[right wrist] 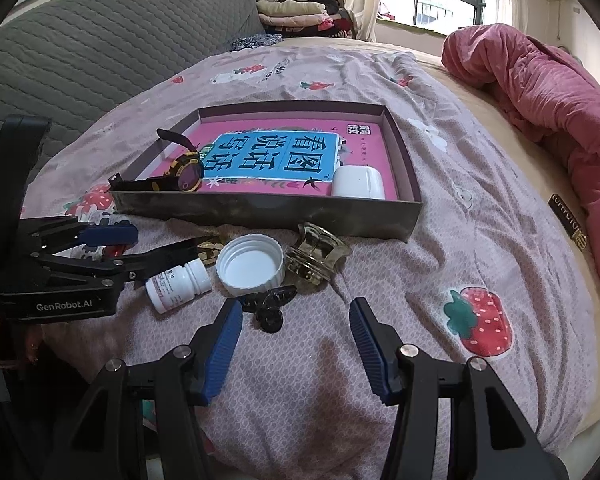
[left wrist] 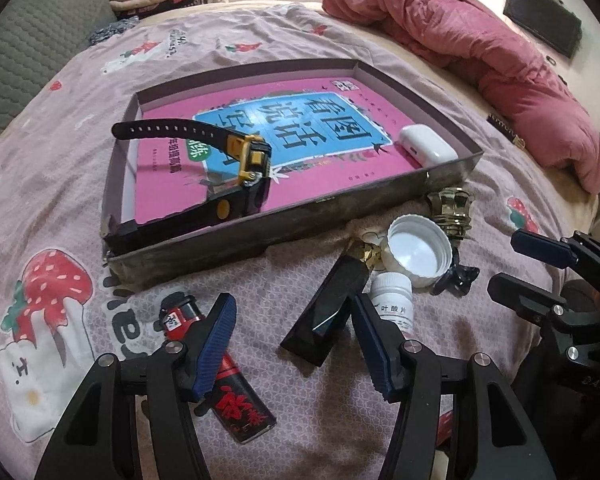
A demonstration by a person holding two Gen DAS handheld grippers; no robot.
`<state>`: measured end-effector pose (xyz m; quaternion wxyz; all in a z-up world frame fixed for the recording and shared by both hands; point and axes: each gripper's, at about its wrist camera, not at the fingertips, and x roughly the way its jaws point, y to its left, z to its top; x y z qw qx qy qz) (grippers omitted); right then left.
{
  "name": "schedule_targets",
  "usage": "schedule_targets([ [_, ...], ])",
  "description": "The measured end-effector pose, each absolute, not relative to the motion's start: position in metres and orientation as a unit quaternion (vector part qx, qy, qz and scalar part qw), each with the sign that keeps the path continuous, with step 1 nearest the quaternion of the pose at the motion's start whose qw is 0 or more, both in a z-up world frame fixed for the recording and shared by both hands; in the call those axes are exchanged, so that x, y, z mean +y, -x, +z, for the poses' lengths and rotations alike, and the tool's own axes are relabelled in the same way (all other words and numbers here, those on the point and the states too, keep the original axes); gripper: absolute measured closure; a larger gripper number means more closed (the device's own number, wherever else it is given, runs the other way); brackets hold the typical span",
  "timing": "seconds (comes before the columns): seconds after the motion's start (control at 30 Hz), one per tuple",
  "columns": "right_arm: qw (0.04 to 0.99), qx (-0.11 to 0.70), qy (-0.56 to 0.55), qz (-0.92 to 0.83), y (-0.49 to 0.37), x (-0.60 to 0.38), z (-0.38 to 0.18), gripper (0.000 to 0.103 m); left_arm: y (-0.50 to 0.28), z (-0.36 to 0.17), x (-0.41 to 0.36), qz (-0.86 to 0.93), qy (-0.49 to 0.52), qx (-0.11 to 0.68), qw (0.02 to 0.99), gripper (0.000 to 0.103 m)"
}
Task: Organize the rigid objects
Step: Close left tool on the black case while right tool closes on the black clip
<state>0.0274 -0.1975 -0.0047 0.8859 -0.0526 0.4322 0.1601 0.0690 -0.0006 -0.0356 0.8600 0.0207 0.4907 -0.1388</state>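
Observation:
My left gripper [left wrist: 296,322] is open low over the bedspread. A glossy black block [left wrist: 324,320] lies between its fingers, close to the right pad [left wrist: 370,340]; the left pad is well clear of it. A red-and-black lighter [left wrist: 224,384] lies under the left finger. Beside the block are a white pill bottle [left wrist: 392,300] and an upturned white cap [left wrist: 418,252]. My right gripper [right wrist: 296,320] is open over bare cloth. A small black hair clip [right wrist: 270,308] sits just ahead of it. The left gripper [right wrist: 140,246] shows at that view's left.
A shallow grey box [left wrist: 260,226] holds a pink book [left wrist: 320,184], a black-and-yellow watch [left wrist: 248,160] and a white earbud case [left wrist: 428,144]. A clear claw clip [right wrist: 316,260] lies by its front wall. A rolled pink quilt [right wrist: 540,92] lies at the right.

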Motion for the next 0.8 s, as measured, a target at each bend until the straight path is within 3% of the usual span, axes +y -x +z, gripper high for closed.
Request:
schedule_targets([
  [0.8, 0.874, 0.452, 0.052, 0.171, -0.037, -0.189, -0.033, 0.049, -0.083, -0.051, -0.023, -0.14, -0.065, 0.5, 0.852, 0.042],
])
